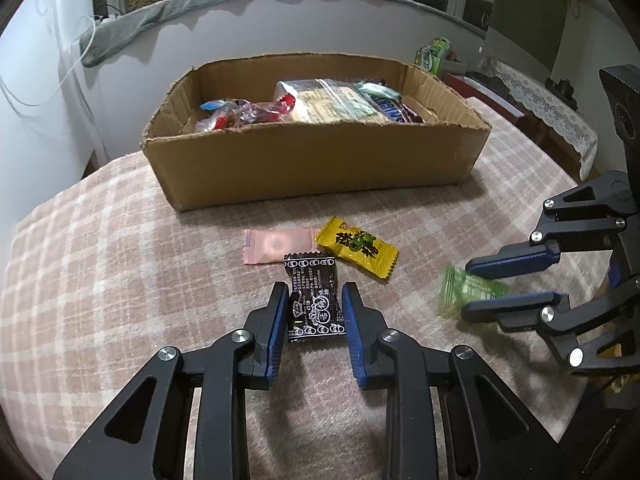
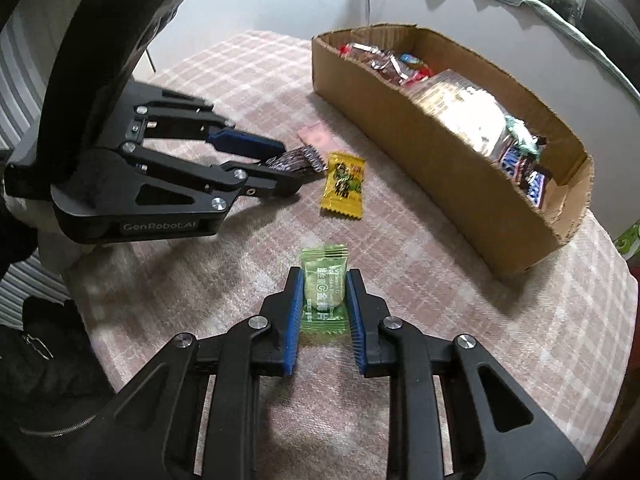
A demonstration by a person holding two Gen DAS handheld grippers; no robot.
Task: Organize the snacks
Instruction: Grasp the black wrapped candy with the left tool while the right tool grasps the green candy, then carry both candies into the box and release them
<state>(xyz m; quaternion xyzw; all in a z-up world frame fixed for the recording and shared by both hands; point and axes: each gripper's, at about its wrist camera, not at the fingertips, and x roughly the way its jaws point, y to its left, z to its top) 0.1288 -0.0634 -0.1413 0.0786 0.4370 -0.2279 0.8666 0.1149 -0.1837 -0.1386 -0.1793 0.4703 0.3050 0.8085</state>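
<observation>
The box (image 1: 312,160) at the blanket's (image 1: 100,280) far edge already holds snacks. Left gripper (image 1: 314,292) pinches the black candy (image 1: 314,300), right gripper (image 2: 323,280) the green candy (image 2: 324,288); pink (image 1: 276,245) and yellow (image 1: 356,250) candies wait mid-blanket.

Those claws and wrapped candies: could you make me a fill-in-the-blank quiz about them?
1. The left claw straddles the ___ candy wrapper.
2. The right claw straddles the ___ candy wrapper.
3. The yellow candy wrapper lies ___ the brown cardboard box.
4. Left of it lies a ___ wrapper.

Missing words: black; green; outside; pink
</observation>
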